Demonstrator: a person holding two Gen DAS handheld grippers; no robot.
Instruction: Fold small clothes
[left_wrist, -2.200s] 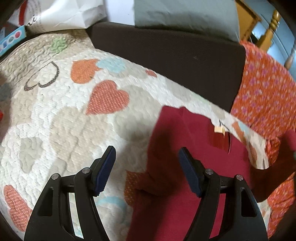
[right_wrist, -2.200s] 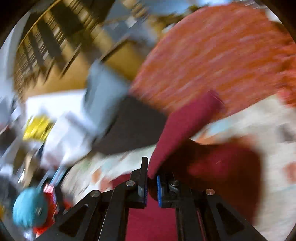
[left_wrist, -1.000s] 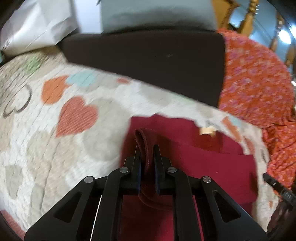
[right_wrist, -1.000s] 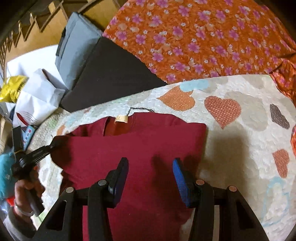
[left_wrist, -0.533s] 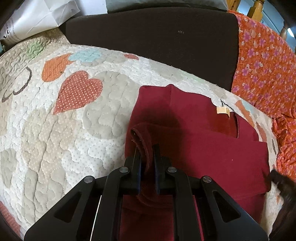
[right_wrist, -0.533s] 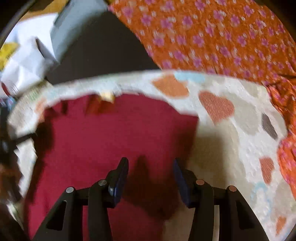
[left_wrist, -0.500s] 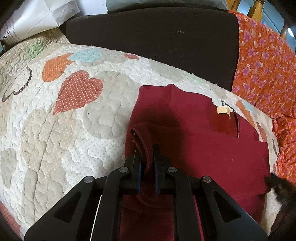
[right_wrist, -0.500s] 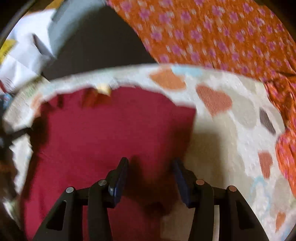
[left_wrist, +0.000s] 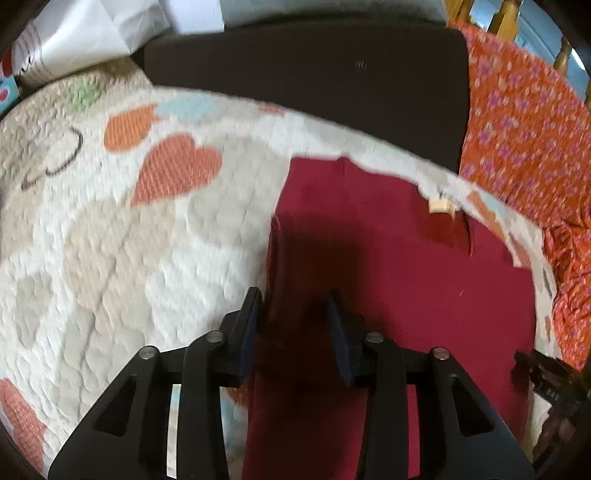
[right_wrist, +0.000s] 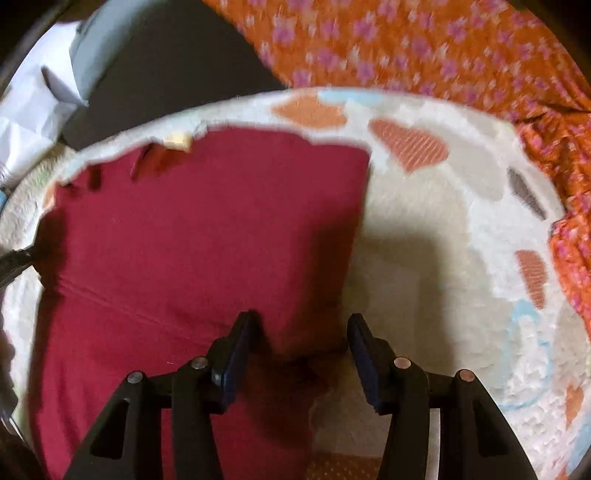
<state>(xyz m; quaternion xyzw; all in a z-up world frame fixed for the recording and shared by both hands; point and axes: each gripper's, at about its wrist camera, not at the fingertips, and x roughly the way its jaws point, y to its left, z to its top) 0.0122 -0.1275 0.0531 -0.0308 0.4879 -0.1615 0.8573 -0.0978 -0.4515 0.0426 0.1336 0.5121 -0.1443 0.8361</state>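
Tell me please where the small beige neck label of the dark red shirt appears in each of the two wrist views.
Left wrist: the neck label is upper right of centre, at the far edge of the dark red shirt.
Right wrist: the neck label is upper left, at the same far edge.
Shared landmark: the orange flowered cloth.

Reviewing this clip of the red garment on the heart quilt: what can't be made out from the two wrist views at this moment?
- Tan neck label: any print is unreadable, small and motion-blurred in both views.
- Lower hem of the red garment: cut off by the bottom edge and the gripper frames.
- Folded left edge under the opening left gripper: lost in dark shadow, so contact is unclear.
- Right gripper: garment edge between its open fingers is shadowed.
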